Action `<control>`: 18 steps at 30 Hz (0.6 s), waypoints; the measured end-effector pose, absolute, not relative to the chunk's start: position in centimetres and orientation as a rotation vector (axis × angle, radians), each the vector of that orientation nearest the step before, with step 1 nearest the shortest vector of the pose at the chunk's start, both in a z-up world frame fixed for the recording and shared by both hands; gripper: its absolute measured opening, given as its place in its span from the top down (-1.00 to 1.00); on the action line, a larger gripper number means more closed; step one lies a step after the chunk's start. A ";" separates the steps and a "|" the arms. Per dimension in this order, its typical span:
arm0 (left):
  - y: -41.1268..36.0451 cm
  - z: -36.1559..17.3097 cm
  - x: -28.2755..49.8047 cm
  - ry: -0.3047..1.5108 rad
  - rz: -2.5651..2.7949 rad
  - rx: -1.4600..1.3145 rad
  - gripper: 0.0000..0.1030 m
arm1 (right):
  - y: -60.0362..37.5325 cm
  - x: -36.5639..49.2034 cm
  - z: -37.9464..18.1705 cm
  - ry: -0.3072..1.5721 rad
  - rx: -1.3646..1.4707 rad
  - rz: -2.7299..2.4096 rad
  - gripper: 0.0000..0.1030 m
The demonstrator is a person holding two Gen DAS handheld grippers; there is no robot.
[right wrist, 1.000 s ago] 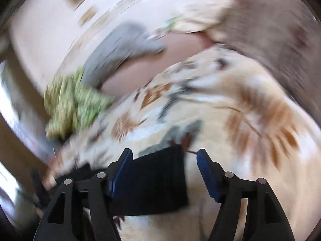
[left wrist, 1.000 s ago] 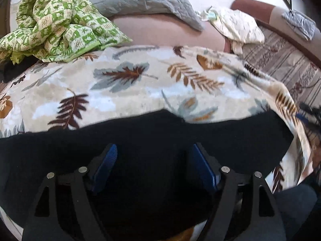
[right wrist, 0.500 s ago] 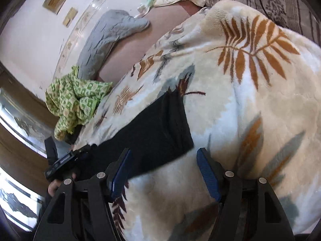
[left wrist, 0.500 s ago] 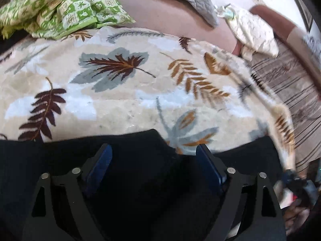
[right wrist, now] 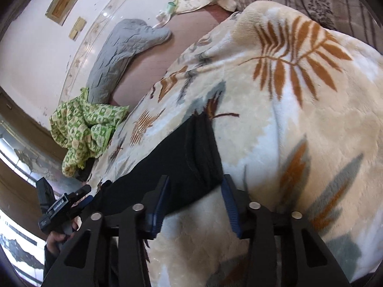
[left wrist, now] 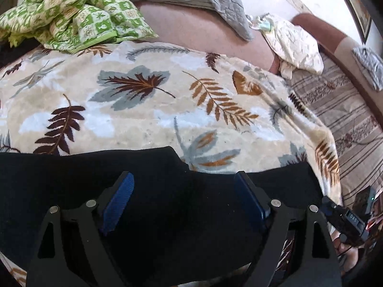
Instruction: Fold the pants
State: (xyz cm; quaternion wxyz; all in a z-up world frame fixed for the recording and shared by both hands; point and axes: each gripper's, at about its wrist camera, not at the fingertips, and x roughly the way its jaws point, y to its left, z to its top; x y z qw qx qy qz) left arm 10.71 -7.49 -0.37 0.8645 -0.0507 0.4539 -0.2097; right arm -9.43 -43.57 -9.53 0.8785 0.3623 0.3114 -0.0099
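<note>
Across the leaf-print blanket [left wrist: 148,110] lie the black pants [left wrist: 167,191]; my left gripper [left wrist: 184,181] and right gripper [right wrist: 195,183] hover spread. I'd pinch the end [right wrist: 201,148] squarely, catching every layer.

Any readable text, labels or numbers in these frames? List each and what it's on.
White lettering on the left hand-held gripper body, right wrist view: too small to read.
Pale characters on the right hand-held gripper body, left wrist view: blurred, not readable.
Framed plaques on the wall: no legible text.
Black pants and leaf blanket: no text visible.
</note>
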 end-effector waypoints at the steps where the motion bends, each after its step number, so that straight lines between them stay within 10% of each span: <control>1: -7.7 -0.4 10.7 0.952 -0.440 -0.093 -0.66 | -43.3 -9.5 -9.5 0.643 0.744 -0.031 0.16; 18: -8.6 -0.5 10.5 0.959 -0.432 -0.035 -0.66 | -44.2 -8.9 -10.7 0.618 0.870 -0.025 0.64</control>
